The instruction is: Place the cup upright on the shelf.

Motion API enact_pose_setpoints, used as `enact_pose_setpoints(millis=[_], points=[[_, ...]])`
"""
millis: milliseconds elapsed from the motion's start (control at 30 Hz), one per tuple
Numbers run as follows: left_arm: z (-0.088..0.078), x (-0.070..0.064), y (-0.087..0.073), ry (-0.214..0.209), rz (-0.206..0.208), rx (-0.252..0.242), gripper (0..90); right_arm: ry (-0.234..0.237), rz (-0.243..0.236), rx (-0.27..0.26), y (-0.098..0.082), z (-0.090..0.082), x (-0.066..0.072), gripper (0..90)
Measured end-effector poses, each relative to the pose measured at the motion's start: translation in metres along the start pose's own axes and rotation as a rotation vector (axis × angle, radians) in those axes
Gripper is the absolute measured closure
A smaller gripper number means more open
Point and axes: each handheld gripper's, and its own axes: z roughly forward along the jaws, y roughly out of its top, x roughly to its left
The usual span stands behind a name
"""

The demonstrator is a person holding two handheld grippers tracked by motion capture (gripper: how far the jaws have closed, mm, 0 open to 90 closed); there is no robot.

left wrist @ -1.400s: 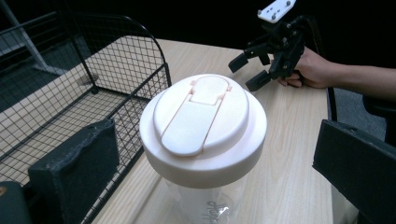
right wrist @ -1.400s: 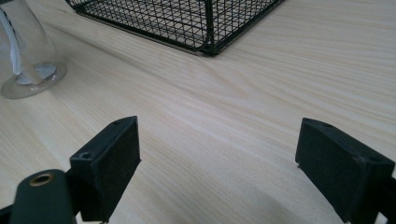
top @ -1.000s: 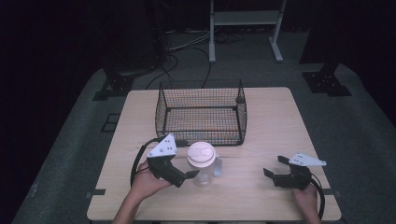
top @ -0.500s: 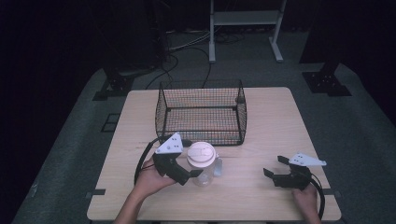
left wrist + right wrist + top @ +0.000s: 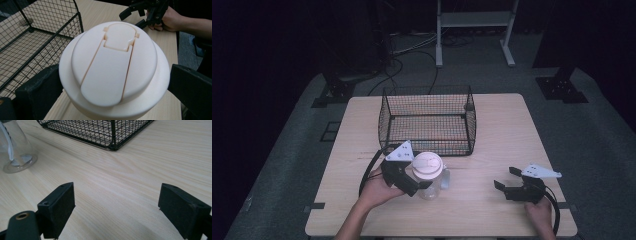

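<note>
High view: bare table (image 5: 492, 150) between cup (image 5: 428, 170) and right hand-held gripper (image 5: 503, 180)

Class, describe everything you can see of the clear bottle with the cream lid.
The bottle stands upright on the wooden table, just in front of the wire basket. Its body looks like clear plastic with a flared base; a white strip shows inside. The round cream lid carries a closed flip cap. The left gripper has a jaw at each side of the lid.
</note>
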Motion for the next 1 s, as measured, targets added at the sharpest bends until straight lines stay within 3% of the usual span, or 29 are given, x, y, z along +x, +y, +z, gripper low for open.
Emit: enact_pose_setpoints(millis=[1000], points=[[0.023,0.006,0.004,-0.021,-0.008,0.089,0.0,0.005,-0.001,-0.002,0.0,0.0,0.0,12.9]])
